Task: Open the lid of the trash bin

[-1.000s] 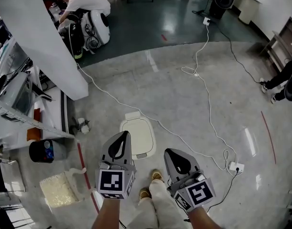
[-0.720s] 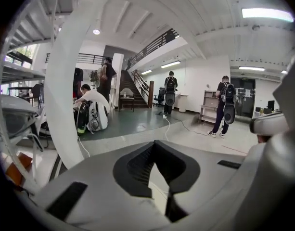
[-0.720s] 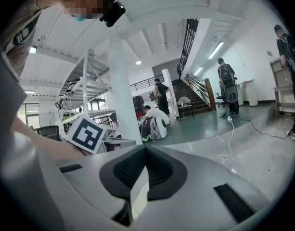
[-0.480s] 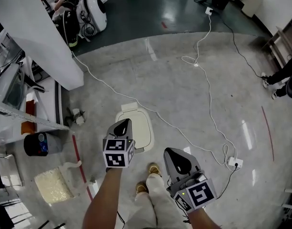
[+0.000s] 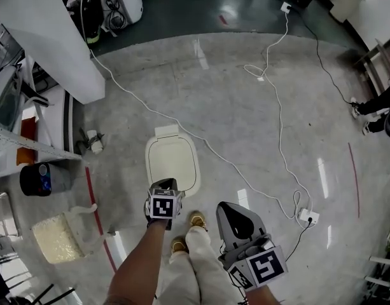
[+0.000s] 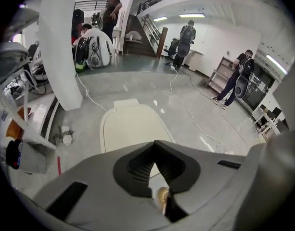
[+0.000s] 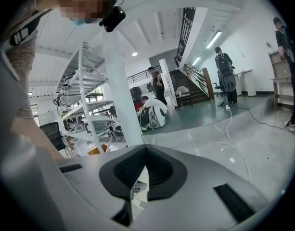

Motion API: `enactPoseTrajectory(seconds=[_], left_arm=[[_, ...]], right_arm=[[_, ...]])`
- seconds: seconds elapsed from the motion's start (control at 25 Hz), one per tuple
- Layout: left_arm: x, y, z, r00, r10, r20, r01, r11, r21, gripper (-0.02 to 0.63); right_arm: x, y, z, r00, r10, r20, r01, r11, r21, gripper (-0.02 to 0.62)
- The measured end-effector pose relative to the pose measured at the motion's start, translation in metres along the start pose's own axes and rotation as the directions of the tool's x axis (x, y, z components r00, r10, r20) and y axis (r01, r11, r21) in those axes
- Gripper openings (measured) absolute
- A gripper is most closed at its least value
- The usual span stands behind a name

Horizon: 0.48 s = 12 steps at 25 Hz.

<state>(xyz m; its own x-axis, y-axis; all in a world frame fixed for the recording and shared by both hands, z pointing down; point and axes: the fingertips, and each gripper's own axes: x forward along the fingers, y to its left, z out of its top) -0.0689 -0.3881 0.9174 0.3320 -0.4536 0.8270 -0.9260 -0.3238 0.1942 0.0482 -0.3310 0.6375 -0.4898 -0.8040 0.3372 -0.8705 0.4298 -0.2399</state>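
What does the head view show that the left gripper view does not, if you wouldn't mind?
Only the head view shows the right gripper, low beside the person's legs, and the marker cube on the left gripper. Only the left gripper view shows the staircase and that gripper's jaws closed together with nothing between them. Both show the shut lid of the trash bin, the white cable on the floor and the white pillar.
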Motion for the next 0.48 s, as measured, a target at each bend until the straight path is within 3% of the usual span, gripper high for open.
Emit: enactPoseTrajectory(seconds=[0.2, 0.48], left_arm=[[0.023, -0.004, -0.044, 0.996, -0.009, -0.092, 0.006, 0.999, -0.033, 0.012], [0.035, -0.006, -0.098, 0.970, -0.016, -0.244, -0.003, 0.997, -0.077, 0.012]], right_arm=[[0.004, -0.002, -0.017, 1.000, 0.006, -0.022, -0.005, 1.000, 0.012, 0.025], [0.007, -0.004, -0.026, 0.999, 0.013, -0.034, -0.013, 1.000, 0.015, 0.025]])
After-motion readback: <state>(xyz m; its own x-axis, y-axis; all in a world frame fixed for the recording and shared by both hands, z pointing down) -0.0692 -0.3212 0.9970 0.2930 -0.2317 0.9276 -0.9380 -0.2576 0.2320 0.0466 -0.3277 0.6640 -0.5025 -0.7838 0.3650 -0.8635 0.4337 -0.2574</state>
